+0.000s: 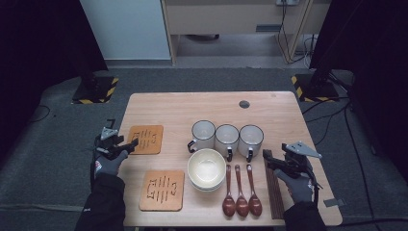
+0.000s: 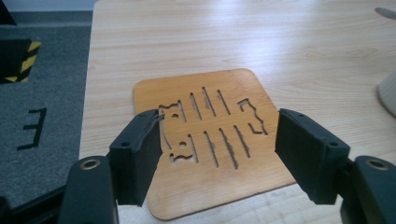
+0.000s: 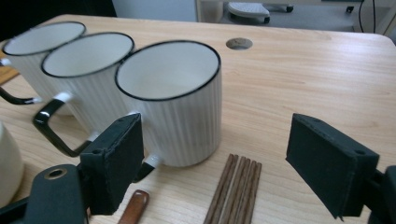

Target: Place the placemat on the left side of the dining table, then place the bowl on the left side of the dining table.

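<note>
My left gripper (image 1: 130, 144) (image 2: 218, 122) hovers open over the near-left corner of a slotted wooden coaster (image 1: 146, 139) (image 2: 210, 140), with nothing between its jaws. A second coaster (image 1: 162, 190) lies nearer the front edge. Three white ribbed mugs with black rims (image 1: 226, 139) stand in a row behind a stack of cream bowls (image 1: 207, 168). Three brown spoons (image 1: 240, 192) lie beside dark chopsticks (image 1: 273, 190) (image 3: 236, 191). My right gripper (image 1: 267, 156) (image 3: 217, 123) is wide open and empty, low over the chopsticks, facing the nearest mug (image 3: 173, 102).
The wooden table (image 1: 288, 120) has a round cable hole (image 1: 244, 104) (image 3: 239, 43) near its back edge. Bare wood spans the back and right side. Two stands with yellow-black bases (image 1: 94, 89) (image 1: 312, 86) sit on the grey carpet beyond the far corners.
</note>
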A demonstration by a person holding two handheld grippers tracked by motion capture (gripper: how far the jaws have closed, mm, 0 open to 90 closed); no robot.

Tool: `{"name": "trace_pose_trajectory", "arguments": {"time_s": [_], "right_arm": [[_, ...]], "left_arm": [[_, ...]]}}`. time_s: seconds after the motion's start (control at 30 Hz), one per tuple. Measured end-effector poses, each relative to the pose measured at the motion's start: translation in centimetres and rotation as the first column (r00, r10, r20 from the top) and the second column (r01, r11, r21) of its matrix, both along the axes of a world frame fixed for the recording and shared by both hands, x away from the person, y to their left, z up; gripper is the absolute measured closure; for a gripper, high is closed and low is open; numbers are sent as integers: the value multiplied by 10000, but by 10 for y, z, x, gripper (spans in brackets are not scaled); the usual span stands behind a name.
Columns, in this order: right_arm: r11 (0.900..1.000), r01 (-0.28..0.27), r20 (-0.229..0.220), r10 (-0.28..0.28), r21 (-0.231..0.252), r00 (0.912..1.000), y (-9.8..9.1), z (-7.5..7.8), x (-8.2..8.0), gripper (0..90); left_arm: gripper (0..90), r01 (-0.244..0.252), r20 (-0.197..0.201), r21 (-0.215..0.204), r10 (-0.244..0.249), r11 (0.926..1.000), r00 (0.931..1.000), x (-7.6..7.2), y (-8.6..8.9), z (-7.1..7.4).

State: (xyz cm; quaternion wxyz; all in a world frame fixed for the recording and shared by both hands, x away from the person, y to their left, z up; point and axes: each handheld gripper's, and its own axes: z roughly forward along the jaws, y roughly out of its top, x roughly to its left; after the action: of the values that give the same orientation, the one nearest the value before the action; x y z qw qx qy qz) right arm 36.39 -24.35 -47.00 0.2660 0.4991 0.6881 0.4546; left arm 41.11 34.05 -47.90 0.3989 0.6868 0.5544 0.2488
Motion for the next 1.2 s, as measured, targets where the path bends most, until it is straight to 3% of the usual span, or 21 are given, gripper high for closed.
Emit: {"name": "trace_pose_trajectory", "arguments": {"time_s": [0.3,0.63,1.2], "right_arm": [[9996,-208,148,205,205,9997,6,8,-3,201],[9979,-487,282,476,416,9985,14,17,-5,213],[9925,-929,512,890,789,9947,30,34,-8,235]], "left_arm": [[354,422,502,-435,-400,9982,9979,-14,-24,17],[370,1012,977,-578,-952,9932,9906,-24,-54,34],[367,1905,1482,-895,-1761,9776,9732,-34,-91,48]]}}
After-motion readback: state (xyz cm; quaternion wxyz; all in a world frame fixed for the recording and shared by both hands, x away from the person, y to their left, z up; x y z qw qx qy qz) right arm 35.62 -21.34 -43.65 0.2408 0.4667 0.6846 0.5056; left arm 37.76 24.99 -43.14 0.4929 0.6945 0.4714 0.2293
